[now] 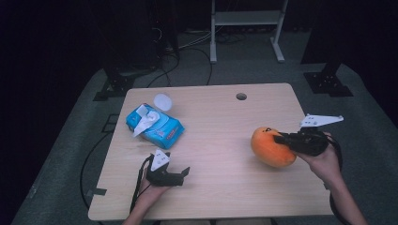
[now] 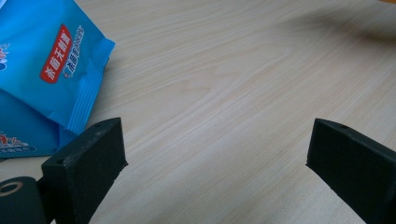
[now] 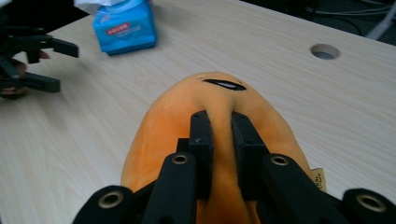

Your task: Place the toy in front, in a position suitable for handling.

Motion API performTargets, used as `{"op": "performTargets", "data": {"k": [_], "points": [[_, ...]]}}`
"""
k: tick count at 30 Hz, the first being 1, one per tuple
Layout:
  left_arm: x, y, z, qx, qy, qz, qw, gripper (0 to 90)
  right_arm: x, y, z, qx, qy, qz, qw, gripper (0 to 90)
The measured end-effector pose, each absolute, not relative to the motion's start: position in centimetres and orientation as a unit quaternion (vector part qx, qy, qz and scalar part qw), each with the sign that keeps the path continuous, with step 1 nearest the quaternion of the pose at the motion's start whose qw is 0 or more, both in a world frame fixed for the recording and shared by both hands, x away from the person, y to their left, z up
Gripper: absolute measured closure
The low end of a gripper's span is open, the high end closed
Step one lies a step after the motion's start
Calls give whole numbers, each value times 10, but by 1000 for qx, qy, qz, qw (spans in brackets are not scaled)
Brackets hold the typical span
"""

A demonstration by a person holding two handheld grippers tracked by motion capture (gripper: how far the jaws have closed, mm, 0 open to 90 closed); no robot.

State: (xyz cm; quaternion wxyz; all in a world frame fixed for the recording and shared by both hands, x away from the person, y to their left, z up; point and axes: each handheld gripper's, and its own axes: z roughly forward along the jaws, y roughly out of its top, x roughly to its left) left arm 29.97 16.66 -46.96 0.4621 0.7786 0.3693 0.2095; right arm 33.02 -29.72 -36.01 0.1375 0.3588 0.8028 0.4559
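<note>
Dark room round a pale wood-grain surface (image 1: 220, 136) w/ a round cable hole (image 1: 241, 96) near its far edge. We're working at the right side: the soft orange egg-shaped plush toy (image 1: 271, 146) sits there, near the right edge, and our right hand-held gripper (image 1: 285, 139) has a fold of its fabric pinched. In the right gripper view the jaws are almost together, clamped on a ridge of orange plush (image 3: 223, 126) just behind the toy's dark stitched mouth (image 3: 224, 84).

We judge the step as lifting the toy clear. It's a thin pinch on loose fabric, not the body, so we should go up slow & straight, no jerks, or the fold could slip out. Keep the squeeze steady, and let the toy hang before carrying it sideways.

Far left of the surface: blue plastic pack of wet wipes (image 1: 155, 125), flap open w/ a white wipe poking out, a small white round lid (image 1: 163, 101) just behind it. Well apart from the toy, so no clash there.

Our left hand-held gripper (image 1: 180, 173) rests near the front edge, jaws wide apart, nothing btwn them, the pack's corner (image 2: 51, 70) just beside one jaw. Best left parked unless the toy sags and needs support from below.
</note>
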Motion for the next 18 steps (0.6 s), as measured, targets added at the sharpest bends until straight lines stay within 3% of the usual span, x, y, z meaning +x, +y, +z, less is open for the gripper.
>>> {"op": "performTargets", "data": {"k": [18], "points": [[301, 178, -464, 764, 382, 216, 473, 35, 331, -219, -357, 281, 831, 473, 88, 801]]}}
